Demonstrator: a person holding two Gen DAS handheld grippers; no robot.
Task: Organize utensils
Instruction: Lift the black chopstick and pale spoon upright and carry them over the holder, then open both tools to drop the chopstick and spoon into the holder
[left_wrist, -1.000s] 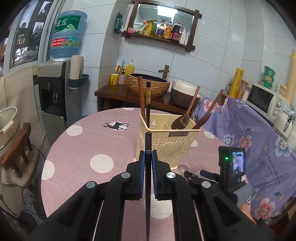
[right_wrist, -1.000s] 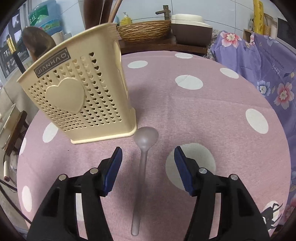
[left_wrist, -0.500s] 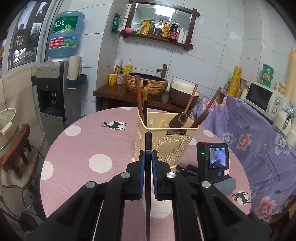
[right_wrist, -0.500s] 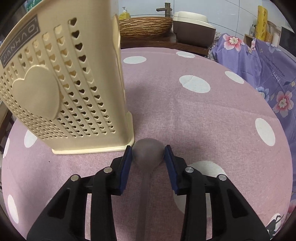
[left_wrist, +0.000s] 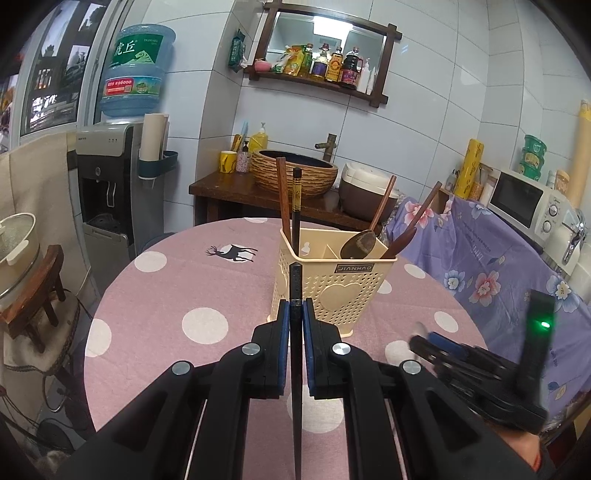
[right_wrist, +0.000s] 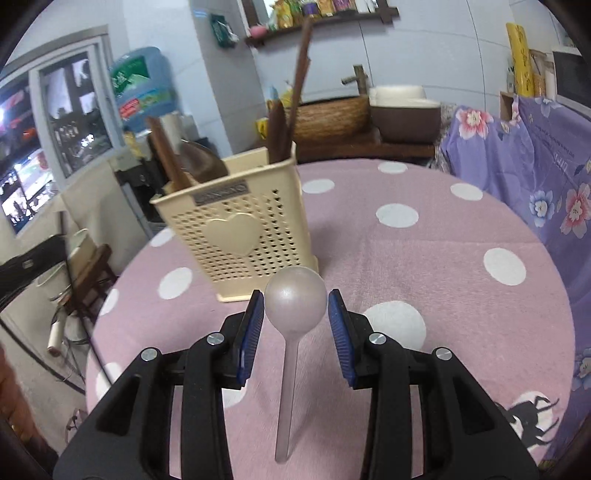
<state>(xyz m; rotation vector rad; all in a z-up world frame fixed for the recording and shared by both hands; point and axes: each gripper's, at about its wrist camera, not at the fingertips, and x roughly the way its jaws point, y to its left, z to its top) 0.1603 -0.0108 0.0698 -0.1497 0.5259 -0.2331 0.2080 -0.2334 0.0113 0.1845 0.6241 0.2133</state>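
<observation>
**Spoon in the air, chopstick waiting**

The right claw (right_wrist: 296, 314) clamps the bowl of a pale spoon (right_wrist: 294, 301), handle trailing back toward the camera, the spoon lifted clear of the pink spotted surface (right_wrist: 424, 258). Those jaws have just been closing, with the spoon head between them. The left claw (left_wrist: 294, 314) is shut on a black chopstick (left_wrist: 295, 332), its tip aimed at the cream holder (left_wrist: 334, 284) near the middle of the surface. Best play, it seems: carry the spoon above the rim, tilt it handle-down, and drop it into the compartment with the wooden spoons (left_wrist: 364, 236). Those leaning handles crowd the opening. The two upright chopsticks (left_wrist: 290, 199) fill the far-left compartment.
</observation>
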